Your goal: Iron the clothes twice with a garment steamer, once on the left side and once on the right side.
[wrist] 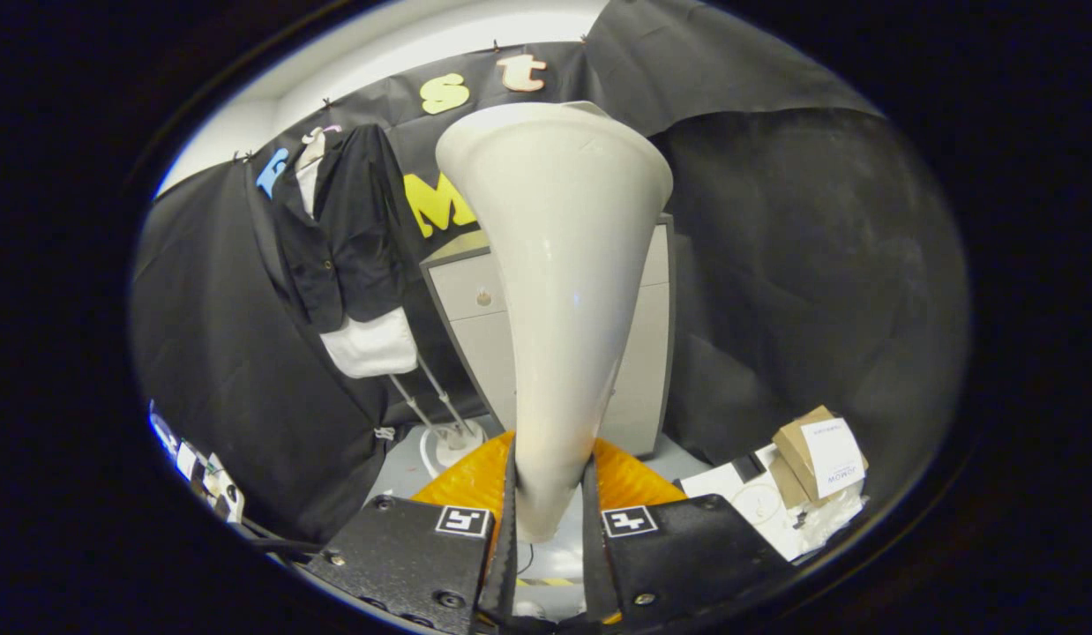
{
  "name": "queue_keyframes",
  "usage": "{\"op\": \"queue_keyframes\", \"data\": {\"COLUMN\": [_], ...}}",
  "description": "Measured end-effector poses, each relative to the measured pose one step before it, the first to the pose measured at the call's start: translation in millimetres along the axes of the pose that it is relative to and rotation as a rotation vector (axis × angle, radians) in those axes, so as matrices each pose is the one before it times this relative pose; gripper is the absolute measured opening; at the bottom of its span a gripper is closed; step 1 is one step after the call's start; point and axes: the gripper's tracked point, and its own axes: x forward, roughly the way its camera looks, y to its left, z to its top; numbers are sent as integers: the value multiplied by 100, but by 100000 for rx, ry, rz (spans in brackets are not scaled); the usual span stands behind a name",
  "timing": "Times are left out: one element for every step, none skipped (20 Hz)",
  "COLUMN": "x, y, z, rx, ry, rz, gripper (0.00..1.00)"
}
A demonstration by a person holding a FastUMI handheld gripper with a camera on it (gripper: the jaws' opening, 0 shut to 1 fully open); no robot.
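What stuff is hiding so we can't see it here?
- Grey cabinet, gripper view: its middle hides behind the white steamer head that the gripper is shut on.
- Steamer's front face: turned away.
- Dark shirt: wrinkles too small to tell.
- Cardboard box label: too small.

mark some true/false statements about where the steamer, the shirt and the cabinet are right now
1. The gripper has its jaws closed on the narrow handle end of the white cone-shaped garment steamer head. True.
2. The dark button-up shirt lies folded on the floor. False: it hangs on a stand against the black cloth wall, off to the left of the steamer.
3. The steamer head is pressed against the shirt. False: they are apart.
4. A grey cabinet stands behind the steamer. True.
5. A brown cardboard box sits on the cabinet. False: it lies low on the floor, to the right.
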Motion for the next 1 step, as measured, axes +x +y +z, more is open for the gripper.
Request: {"op": "queue_keyframes", "data": {"x": [-89], "y": [74], "z": [-51], "rx": [76], "ry": [285], "rz": [186], "gripper": [33]}}
